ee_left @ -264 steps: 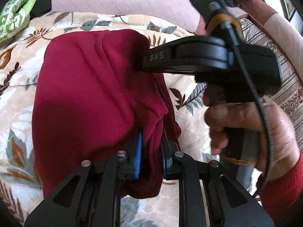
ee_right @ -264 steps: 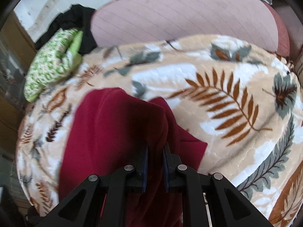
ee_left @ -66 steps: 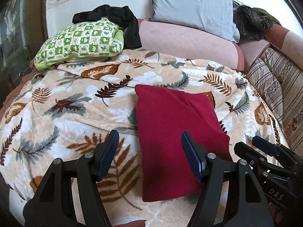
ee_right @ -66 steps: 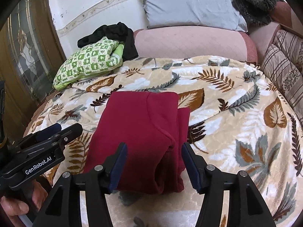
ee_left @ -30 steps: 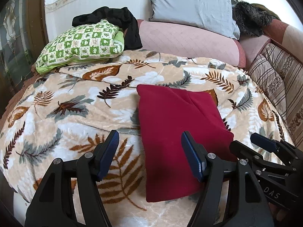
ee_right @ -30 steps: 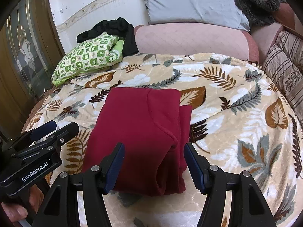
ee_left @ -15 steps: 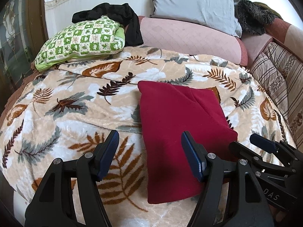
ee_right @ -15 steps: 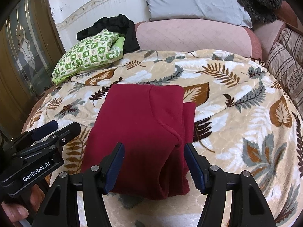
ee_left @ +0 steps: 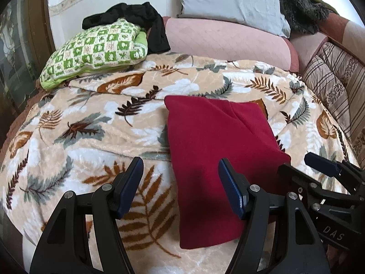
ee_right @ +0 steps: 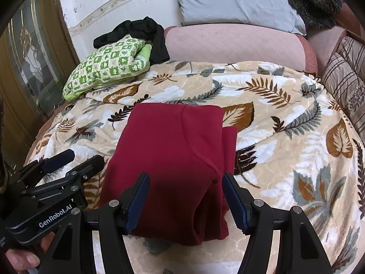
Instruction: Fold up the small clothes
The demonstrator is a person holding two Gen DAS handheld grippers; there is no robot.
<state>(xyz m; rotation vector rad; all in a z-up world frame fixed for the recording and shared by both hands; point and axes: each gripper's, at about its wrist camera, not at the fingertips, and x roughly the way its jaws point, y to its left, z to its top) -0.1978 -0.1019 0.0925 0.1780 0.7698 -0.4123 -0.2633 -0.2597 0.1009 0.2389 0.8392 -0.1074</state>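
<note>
Beige leaf-print plush blanket (ee_left: 91, 137) covers bed. Folded dark red fleece garment (ee_right: 173, 150) lies flat at blanket's centre. Green-checked pillow (ee_left: 95, 50) sits at far left corner. Left claw (ee_left: 180, 189) and right claw (ee_right: 186, 199) hover near garment's front edge, both spread wide, gripping nothing.

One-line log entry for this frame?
left gripper: open, empty | right gripper: open, empty | red garment: folded, lying on leaf-print blanket | contact: none
</note>
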